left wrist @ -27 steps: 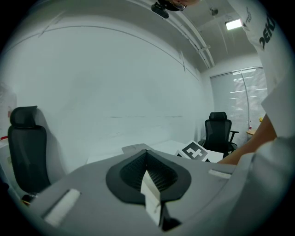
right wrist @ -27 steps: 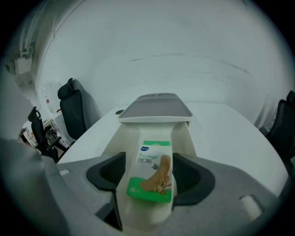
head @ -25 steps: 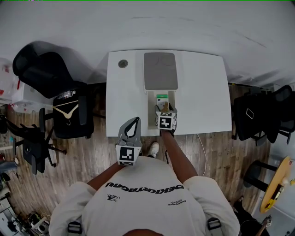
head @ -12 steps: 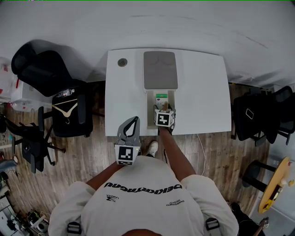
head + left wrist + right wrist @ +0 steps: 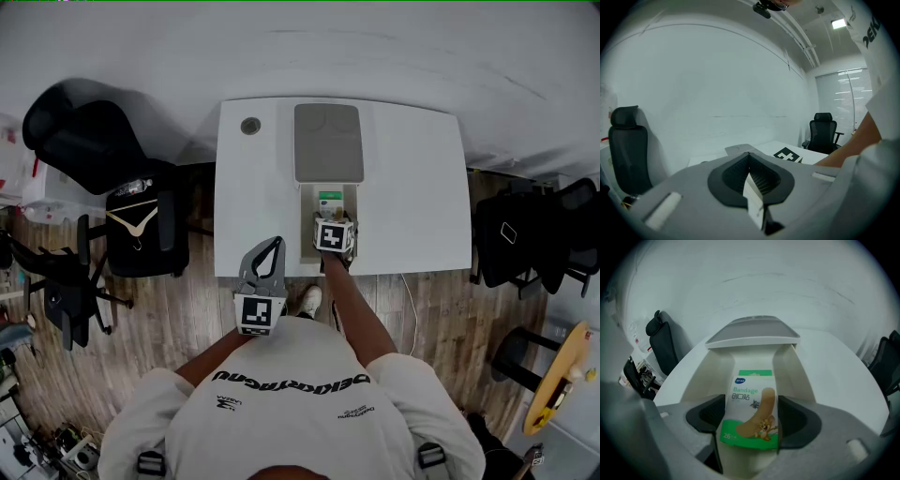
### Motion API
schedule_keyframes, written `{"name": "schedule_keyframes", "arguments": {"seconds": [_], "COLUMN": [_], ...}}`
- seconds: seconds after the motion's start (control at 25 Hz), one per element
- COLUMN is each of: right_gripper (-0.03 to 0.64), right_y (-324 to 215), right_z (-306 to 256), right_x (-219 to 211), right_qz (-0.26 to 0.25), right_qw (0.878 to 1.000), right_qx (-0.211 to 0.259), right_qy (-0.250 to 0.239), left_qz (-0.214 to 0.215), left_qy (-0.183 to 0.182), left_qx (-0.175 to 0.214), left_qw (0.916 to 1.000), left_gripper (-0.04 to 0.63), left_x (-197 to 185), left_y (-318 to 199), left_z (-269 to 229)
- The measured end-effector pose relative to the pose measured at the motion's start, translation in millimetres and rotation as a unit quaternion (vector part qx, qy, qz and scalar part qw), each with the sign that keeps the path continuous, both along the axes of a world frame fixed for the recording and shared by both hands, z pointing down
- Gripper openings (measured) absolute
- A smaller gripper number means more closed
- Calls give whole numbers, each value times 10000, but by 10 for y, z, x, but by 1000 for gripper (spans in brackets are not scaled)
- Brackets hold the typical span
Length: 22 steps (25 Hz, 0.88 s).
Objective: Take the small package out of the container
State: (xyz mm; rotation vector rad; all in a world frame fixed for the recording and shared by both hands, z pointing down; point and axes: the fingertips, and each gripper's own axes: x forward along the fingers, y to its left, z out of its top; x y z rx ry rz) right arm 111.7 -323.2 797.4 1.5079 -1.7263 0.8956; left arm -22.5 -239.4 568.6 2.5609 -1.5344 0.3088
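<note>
A white open container (image 5: 307, 211) stands near the front edge of the white table (image 5: 412, 187), with its grey lid (image 5: 328, 142) lying just behind it. Inside lies the small green-and-white bandage package (image 5: 328, 198). My right gripper (image 5: 334, 223) points steeply down into the container. In the right gripper view the package (image 5: 751, 413) lies between the pads (image 5: 792, 420) of the right gripper (image 5: 752, 423). Its jaws have just been opening and stand wide, without a clear squeeze on the package. My left gripper (image 5: 275, 246) hangs off the table's front edge, shut and empty (image 5: 751, 157).
A round grommet (image 5: 250, 125) sits at the table's back left corner. Black office chairs stand to the left (image 5: 94, 150) and right (image 5: 525, 234) of the table. A thin cable (image 5: 411, 305) hangs off the front edge onto the wooden floor.
My right gripper has sunk a little deeper into the container, over the package. The left gripper has stayed where it was.
</note>
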Motion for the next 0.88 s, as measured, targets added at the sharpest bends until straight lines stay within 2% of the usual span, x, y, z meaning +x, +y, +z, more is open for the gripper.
{"name": "schedule_keyframes", "arguments": {"seconds": [0.88], "right_gripper": [341], "right_y": [9], "right_z": [-17], "right_x": [18], "right_qz": [54], "right_qw": [10000], "right_qx": [-80], "right_qy": [-10], "left_qz": [-56], "left_qy": [6], "left_qx": [-27], "left_qw": [10000], "left_gripper": [-5], "left_x": [-41], "left_y": [30], "left_z": [-7]}}
